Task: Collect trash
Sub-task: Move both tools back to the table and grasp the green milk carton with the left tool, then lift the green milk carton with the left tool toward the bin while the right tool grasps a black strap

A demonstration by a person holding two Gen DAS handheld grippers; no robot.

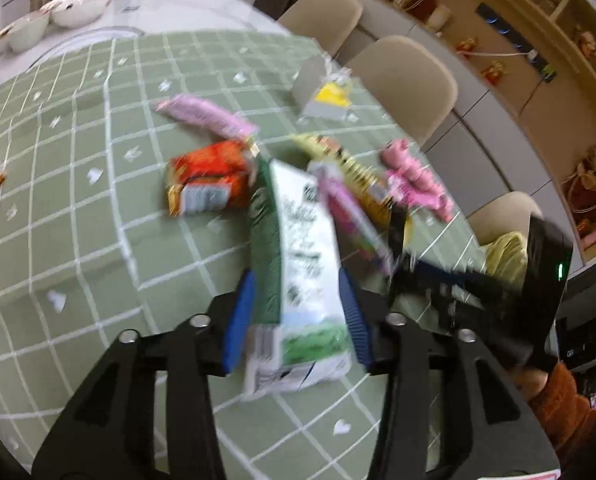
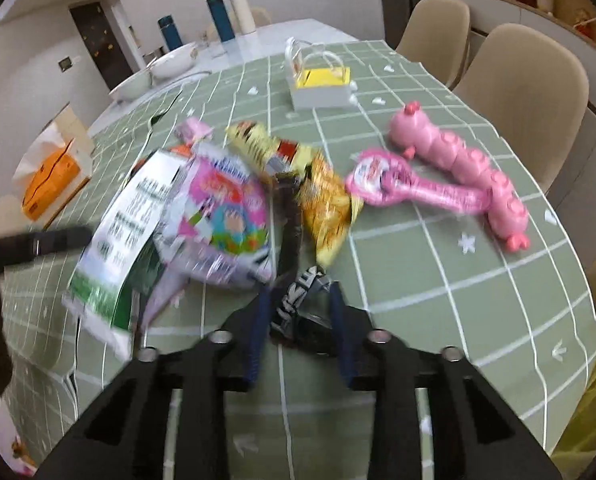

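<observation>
milk carton (image 1: pixel 298 264) wedged between the left gripper (image 1: pixel 298 300) fingers, pads snug on both sides, right gripper (image 2: pixel 298 304) fingers pinching a dark crumpled wrapper (image 2: pixel 298 300) over the green-checked bench (image 2: pixel 438 280)

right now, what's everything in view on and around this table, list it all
milk carton: one, white and green, between the left tongs' pads
dark wrapper: one, black with white letters, between the right tongs' pads
pink snack bag: one, pink and purple, middle pile
yellow wrappers: about two, yellow, middle pile
orange box: one, left of the carton
pink toy: one, right side of the cloth
pink rattle pack: one, touching the toy
white bag: one, yellow inside, far side
tissue box: one, orange, left edge
bowls: two, white, far end
flasks: three, two blue, one white, far end
chairs: several, beige, right side
tablecloth: green, white grid
left tongs: shut on the carton
right tongs: around the dark wrapper
</observation>
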